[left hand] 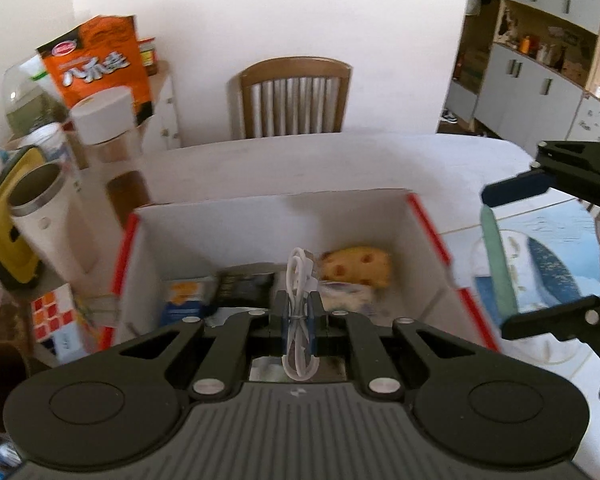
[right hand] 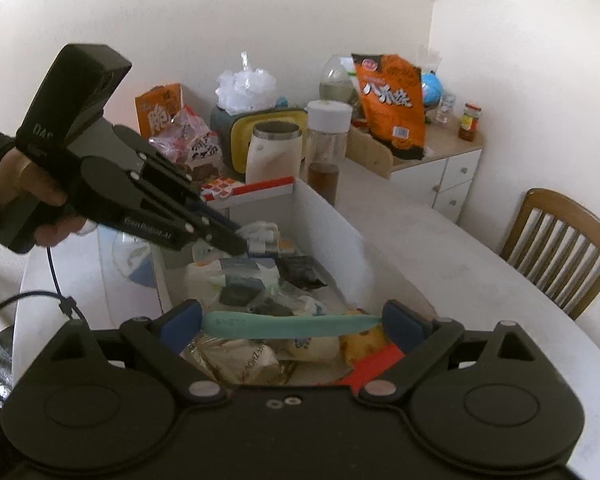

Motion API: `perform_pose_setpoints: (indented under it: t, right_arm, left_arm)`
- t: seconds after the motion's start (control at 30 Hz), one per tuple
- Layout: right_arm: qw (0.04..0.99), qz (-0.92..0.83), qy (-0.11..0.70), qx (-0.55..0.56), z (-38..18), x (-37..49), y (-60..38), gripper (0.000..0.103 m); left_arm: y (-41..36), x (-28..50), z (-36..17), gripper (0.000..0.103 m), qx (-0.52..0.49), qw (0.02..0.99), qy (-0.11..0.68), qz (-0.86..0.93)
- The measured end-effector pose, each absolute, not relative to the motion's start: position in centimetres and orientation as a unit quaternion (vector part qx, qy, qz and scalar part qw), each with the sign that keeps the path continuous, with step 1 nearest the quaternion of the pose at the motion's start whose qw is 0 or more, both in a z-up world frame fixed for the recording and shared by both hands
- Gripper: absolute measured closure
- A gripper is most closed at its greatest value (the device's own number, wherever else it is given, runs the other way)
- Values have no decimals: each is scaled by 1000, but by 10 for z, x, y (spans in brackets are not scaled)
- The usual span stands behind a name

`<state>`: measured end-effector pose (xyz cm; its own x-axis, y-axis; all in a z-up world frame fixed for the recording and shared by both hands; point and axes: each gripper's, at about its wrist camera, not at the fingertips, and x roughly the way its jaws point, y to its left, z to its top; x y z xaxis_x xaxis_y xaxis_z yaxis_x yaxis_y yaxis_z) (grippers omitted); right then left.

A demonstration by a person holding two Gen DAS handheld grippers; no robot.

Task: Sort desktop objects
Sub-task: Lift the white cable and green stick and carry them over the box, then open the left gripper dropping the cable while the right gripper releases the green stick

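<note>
my left gripper (left hand: pixel 299 317) is clamped on a coiled white cable (left hand: pixel 299 300), held over the open box (left hand: pixel 204 220) on the table (left hand: pixel 380 156). my right gripper (right hand: pixel 292 326) grips a flat teal strip (right hand: pixel 292 326) by its two ends, jaws wide, over the box's near end. snack packets (right hand: pixel 236 360) fill the box.

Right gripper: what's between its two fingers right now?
A teal flat tool spans pad to pad of the right gripper above the box, in the right wrist view.
</note>
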<state>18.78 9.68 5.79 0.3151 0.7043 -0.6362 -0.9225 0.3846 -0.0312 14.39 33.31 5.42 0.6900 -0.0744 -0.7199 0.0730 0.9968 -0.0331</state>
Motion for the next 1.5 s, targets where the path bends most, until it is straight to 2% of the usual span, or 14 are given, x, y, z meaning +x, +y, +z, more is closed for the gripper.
perform_pose_setpoints:
  t: [0.67, 1.33, 1.4, 1.5]
  right_arm:
    - [733, 513, 321, -311, 14, 201, 154, 6]
    - [729, 516, 348, -285, 13, 209, 152, 5]
    - [730, 516, 346, -284, 14, 208, 152, 5]
    - [732, 512, 345, -288, 15, 209, 152, 5]
  left_arm:
    - [388, 186, -1, 95, 9, 896, 444, 1]
    - [388, 198, -15, 94, 36, 867, 497, -7]
    - [388, 197, -13, 93, 34, 869, 494, -6]
    - [388, 195, -10, 84, 32, 872, 488, -4]
